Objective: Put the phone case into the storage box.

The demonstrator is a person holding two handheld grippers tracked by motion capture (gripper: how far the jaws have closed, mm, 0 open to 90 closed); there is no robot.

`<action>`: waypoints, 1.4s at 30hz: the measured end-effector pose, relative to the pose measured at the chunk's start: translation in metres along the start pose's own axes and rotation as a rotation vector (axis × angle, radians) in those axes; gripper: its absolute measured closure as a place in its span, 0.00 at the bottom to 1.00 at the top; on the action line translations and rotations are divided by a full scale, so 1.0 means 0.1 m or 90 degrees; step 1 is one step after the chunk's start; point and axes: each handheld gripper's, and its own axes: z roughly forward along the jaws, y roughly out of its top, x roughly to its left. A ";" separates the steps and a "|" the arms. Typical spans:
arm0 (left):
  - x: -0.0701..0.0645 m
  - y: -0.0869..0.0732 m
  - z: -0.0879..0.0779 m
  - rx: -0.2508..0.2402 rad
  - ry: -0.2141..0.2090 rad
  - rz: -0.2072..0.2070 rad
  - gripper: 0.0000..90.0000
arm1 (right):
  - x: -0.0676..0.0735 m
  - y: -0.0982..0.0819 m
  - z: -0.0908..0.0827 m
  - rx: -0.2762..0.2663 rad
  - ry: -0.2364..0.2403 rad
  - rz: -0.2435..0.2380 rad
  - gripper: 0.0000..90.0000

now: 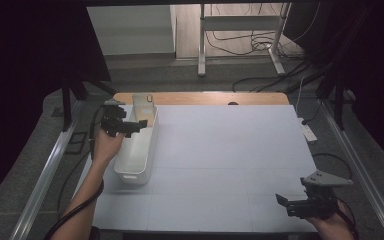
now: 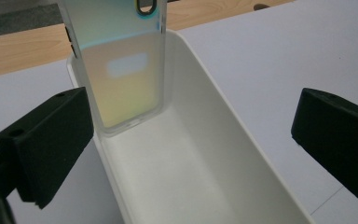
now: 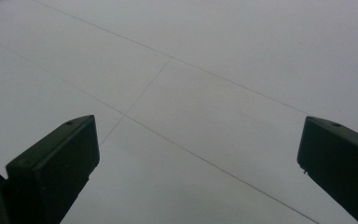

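A long white bin (image 1: 139, 145) stands at the table's left side. A clear, iridescent phone case (image 1: 143, 108) leans upright against the bin's far end wall. In the left gripper view the phone case (image 2: 121, 70) stands inside the bin (image 2: 242, 140), just ahead of the jaws. My left gripper (image 1: 132, 126) hovers over the bin's far half, open, nothing between its jaws. My right gripper (image 1: 286, 205) rests near the table's front right corner, open and empty, above the bare white table surface (image 3: 205, 93).
The white table top (image 1: 230, 155) has a wooden strip (image 1: 205, 98) along its far edge. Metal rails (image 1: 45, 175) flank the table. Cables and a stand's legs (image 1: 240, 50) lie on the floor beyond.
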 end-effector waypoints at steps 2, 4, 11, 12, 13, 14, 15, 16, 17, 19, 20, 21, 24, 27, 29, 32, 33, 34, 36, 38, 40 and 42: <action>-0.02 -0.02 -0.02 -0.003 0.001 0.005 0.00 | 0.00 0.00 0.00 0.002 0.000 0.000 0.00; -0.04 -0.04 -0.04 -0.004 0.001 0.014 0.00 | 0.00 0.00 0.00 0.001 0.000 0.000 0.00; -0.10 -0.10 -0.09 -0.011 -0.003 0.035 0.00 | 0.01 0.00 0.00 0.001 0.000 -0.002 0.00; -0.11 -0.10 -0.10 -0.014 -0.004 0.037 0.00 | 0.01 0.00 0.00 0.001 0.000 -0.001 0.00; -0.11 -0.11 -0.10 -0.015 -0.005 0.036 0.00 | 0.01 0.00 0.00 0.001 0.000 -0.001 0.00; -0.12 -0.11 -0.12 -0.016 -0.007 0.037 0.00 | 0.01 0.00 0.00 0.001 0.000 -0.002 0.00; -0.13 -0.12 -0.13 -0.017 -0.009 0.037 0.00 | 0.01 0.00 0.00 0.001 -0.001 -0.002 0.00; -0.14 -0.12 -0.14 -0.017 -0.012 0.037 0.00 | 0.01 0.00 0.00 0.001 0.000 -0.002 0.00; -0.15 -0.13 -0.15 -0.019 -0.013 0.038 0.00 | 0.01 0.00 0.00 0.001 0.000 -0.002 0.00; -0.17 -0.15 -0.17 -0.020 -0.015 0.040 0.00 | 0.01 0.00 0.01 0.003 0.001 -0.002 0.00; -0.18 -0.15 -0.18 -0.021 -0.015 0.041 0.00 | 0.01 0.00 0.01 0.004 0.001 -0.002 0.00; -0.19 -0.17 -0.20 -0.021 -0.019 0.040 0.00 | 0.01 0.00 0.01 0.004 0.001 -0.003 0.00; -0.21 -0.19 -0.23 -0.022 -0.025 0.038 0.00 | 0.01 0.00 0.01 0.005 0.002 -0.004 0.00; -0.24 -0.21 -0.26 -0.024 -0.027 0.042 0.00 | 0.01 0.00 0.01 0.005 0.002 -0.003 0.00; -0.25 -0.22 -0.28 -0.026 -0.027 0.044 0.00 | 0.01 0.00 0.01 0.005 0.003 -0.004 0.00; -0.27 -0.25 -0.32 -0.027 -0.029 0.041 0.00 | 0.01 0.00 0.01 0.004 0.003 -0.004 0.00; -0.27 -0.26 -0.33 -0.028 -0.030 0.040 0.00 | 0.01 0.00 0.01 0.004 0.004 -0.004 0.00; -0.28 -0.27 -0.35 -0.028 -0.029 0.039 0.00 | 0.01 0.00 0.01 0.003 0.004 -0.004 0.00; -0.28 -0.29 -0.37 -0.031 -0.031 0.038 0.00 | 0.01 0.00 0.01 0.003 0.004 -0.003 0.00; -0.29 -0.31 -0.39 -0.031 -0.033 0.038 0.00 | 0.01 0.00 0.01 0.004 0.005 -0.003 0.00; -0.31 -0.35 -0.42 -0.031 -0.035 0.037 0.00 | 0.01 0.00 0.01 0.005 0.005 -0.005 0.00; -0.32 -0.39 -0.45 -0.030 -0.030 0.041 0.00 | 0.01 0.00 0.01 0.006 0.006 -0.006 0.00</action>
